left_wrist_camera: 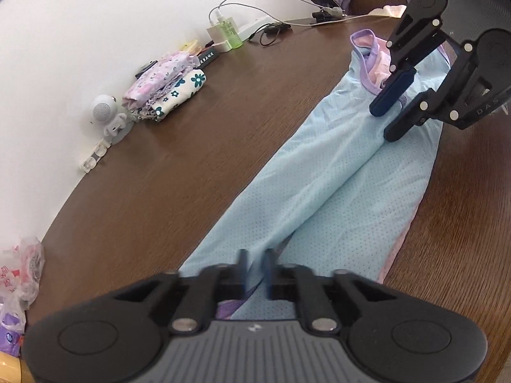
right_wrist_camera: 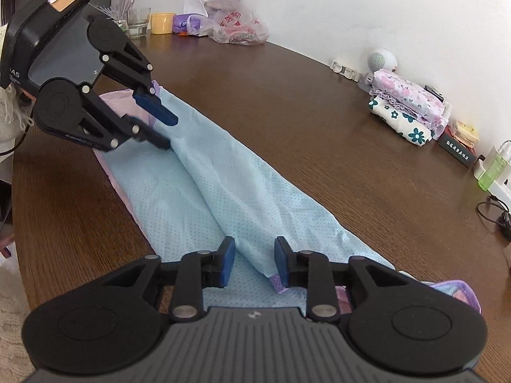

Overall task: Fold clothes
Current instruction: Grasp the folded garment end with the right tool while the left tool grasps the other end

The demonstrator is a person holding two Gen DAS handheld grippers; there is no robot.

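- The light blue garment (right_wrist_camera: 223,185) lies stretched long across the middle of the brown surface (right_wrist_camera: 319,127), both long sides turned in to meet along a centre seam, with pink and purple trim showing at each end.
- My left tool (left_wrist_camera: 255,274) sits at one end, its pads nearly together with blue cloth bunched between them; I judge it is pinching that end.
- My right tool (right_wrist_camera: 254,261) hovers spread over the other end, around the purple-trimmed end of the inner flap, gripping nothing.
- I judge the lengthwise fold is in; bringing one end over the other needs both corners held evenly.
- A folded floral stack (right_wrist_camera: 405,108) rests by the wall edge.
- A glass (right_wrist_camera: 139,20) and yellow cup (right_wrist_camera: 163,23) stand at the far corner; their contents are not visible.
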